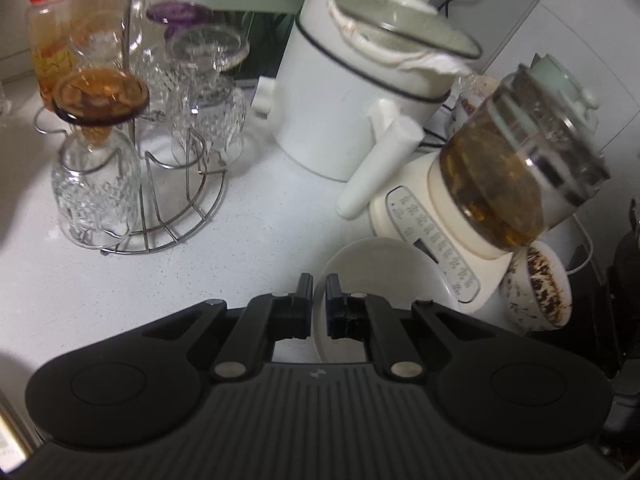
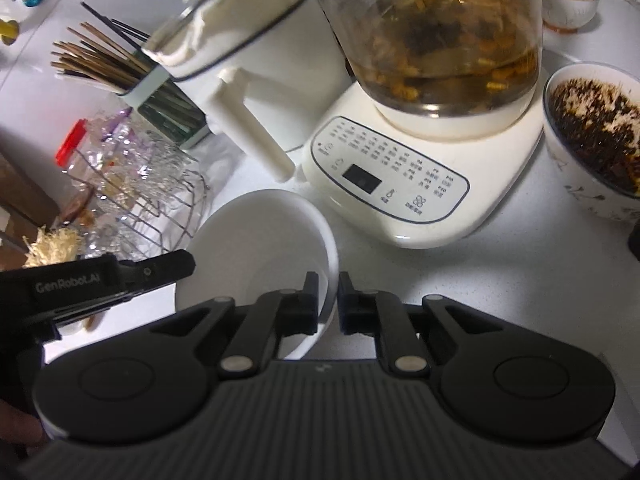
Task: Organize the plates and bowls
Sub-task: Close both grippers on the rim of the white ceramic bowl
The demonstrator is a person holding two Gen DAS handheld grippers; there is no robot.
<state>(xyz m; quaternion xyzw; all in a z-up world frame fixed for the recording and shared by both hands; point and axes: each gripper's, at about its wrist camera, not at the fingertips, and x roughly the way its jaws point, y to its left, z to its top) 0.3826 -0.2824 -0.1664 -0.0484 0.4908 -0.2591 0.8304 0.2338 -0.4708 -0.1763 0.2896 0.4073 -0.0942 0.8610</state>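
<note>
1. Left gripper (image 1: 319, 286): black jaws drawn narrow, pinching the near-left rim of the white bowl (image 1: 384, 276). Rim passes between the two pads.
2. Right gripper (image 2: 328, 285): jaws likewise narrow, clamped on the right rim of the white bowl (image 2: 256, 240); one pad inside the wall, the other outside.
3. Right wrist view also shows the left gripper (image 2: 176, 266) reaching in from the left edge, its tip at the bowl's left rim. Both grippers hold the same bowl, on opposite sides.
4. Bowl interior plain white, nothing visible in it. It is just in front of the cream kettle base (image 2: 404, 184), near its control panel. Whether the bowl rests on the white countertop (image 1: 256, 216) or is lifted clear: cannot tell.
5. Glass kettle (image 1: 516, 168) sits on the base, holding brown liquid with dark solids.
6. Patterned bowl (image 2: 592, 136) with dark residue inside stands right of the base, close beside it. Another small bowl (image 2: 568, 0) sits further back, right of the kettle.
7. White electric pot (image 1: 352, 80) with glass lid stands behind and left of the base; its long white handle (image 1: 376, 168) points toward the camera.
8. Wire rack (image 1: 160, 184) at left carries inverted cut-glass cups; an amber saucer (image 1: 100, 94) rests on top of one. Red-lidded jar (image 1: 64, 32) behind the rack.
9. Chopstick holder (image 2: 160, 104) behind the pot, sticks fanned leftward.
</note>
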